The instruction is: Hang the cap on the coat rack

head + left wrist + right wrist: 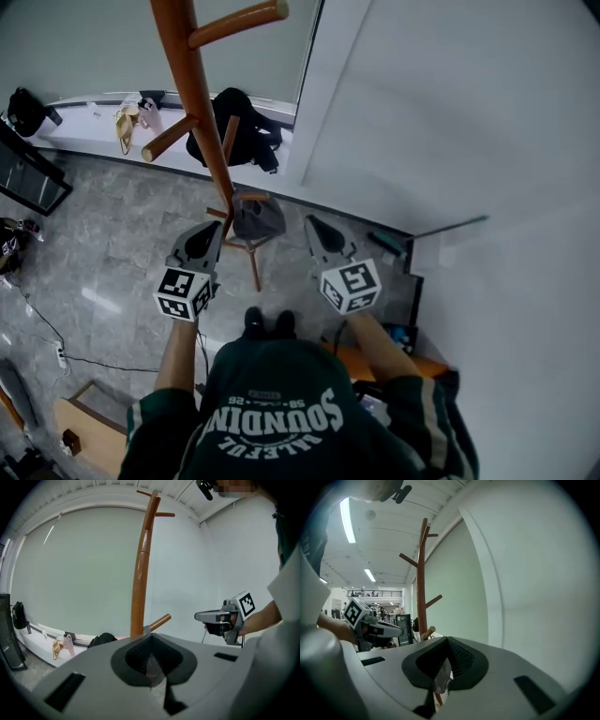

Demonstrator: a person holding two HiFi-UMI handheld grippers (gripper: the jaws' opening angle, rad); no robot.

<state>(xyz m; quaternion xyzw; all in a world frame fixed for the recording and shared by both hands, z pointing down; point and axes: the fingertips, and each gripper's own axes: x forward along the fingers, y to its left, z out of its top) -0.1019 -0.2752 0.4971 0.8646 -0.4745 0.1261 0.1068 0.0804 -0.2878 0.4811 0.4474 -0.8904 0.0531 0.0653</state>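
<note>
The wooden coat rack [192, 84] rises right in front of me, its pole and pegs also in the left gripper view [139, 588] and the right gripper view [422, 583]. A grey cap [259, 217] hangs low on the rack at a short peg [251, 197], between the two grippers. My left gripper [214, 229] sits just left of the cap, jaws together and empty [149, 657]. My right gripper [312, 224] is a little to the cap's right, apart from it, also shut with nothing held [442, 667]. Each gripper shows in the other's view: right gripper [202, 617], left gripper [396, 631].
A black bag [234, 127] and a beige item [127, 127] lie on the window ledge behind the rack. A white wall [450, 141] stands close on the right. A cable [56, 347] runs over the grey floor at left, near a wooden piece [89, 431].
</note>
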